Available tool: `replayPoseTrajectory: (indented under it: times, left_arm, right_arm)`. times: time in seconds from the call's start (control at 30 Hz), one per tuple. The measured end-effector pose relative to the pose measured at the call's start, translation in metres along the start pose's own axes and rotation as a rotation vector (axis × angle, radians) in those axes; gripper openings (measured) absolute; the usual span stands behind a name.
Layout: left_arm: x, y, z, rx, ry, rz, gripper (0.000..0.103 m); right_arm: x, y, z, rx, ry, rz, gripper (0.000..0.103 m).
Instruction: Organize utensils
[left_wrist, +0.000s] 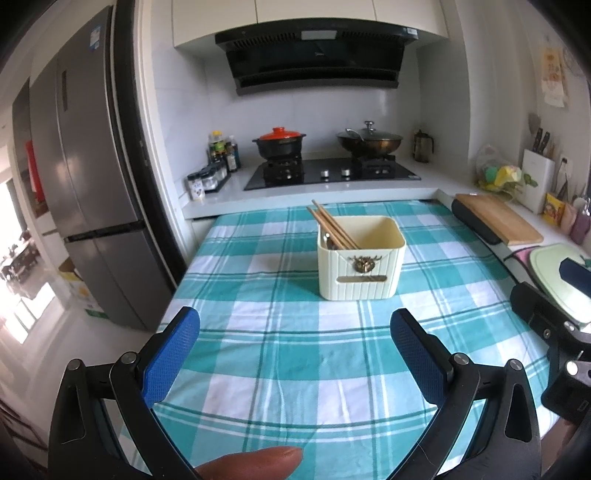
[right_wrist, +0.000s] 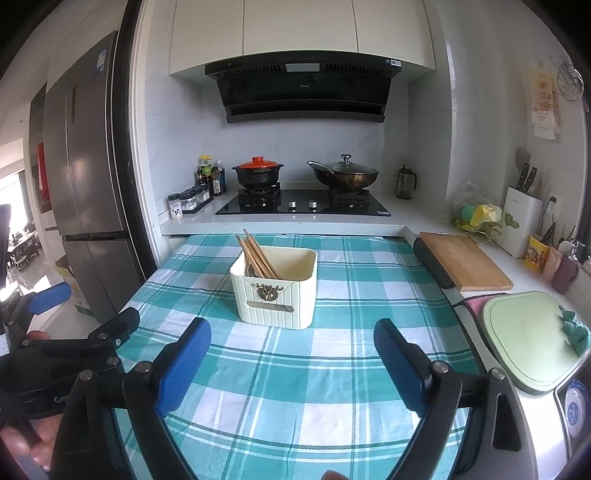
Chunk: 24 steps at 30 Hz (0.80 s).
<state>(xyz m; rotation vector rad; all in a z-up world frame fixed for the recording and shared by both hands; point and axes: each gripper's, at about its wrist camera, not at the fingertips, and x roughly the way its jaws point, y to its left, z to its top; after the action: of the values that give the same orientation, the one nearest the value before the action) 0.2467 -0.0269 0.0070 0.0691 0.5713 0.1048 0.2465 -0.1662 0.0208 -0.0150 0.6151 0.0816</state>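
Left gripper (left_wrist: 295, 343) & right gripper (right_wrist: 291, 350) both wide, empty above checked teal table (left_wrist: 258, 369); wooden chopsticks (left_wrist: 332, 227) already in cream ribbed plastic holder (left_wrist: 360, 269), prob done

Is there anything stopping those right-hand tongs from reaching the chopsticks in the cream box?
Probably not. The right tongs are open and empty, and only bare checked tablecloth lies between them and the cream box. The chopsticks lean out over its left rim, with nothing over them.
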Motion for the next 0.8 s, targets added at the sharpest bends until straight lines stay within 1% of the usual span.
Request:
replayPoseTrajectory:
  times: [0.8]
  left_arm:
    - [0.0009,-0.0020,-0.0026,0.000,0.005,-0.008,0.103]
  right_arm:
    - [-0.0006,0.0037,-0.0006,-0.010,0.000,0.002,0.092]
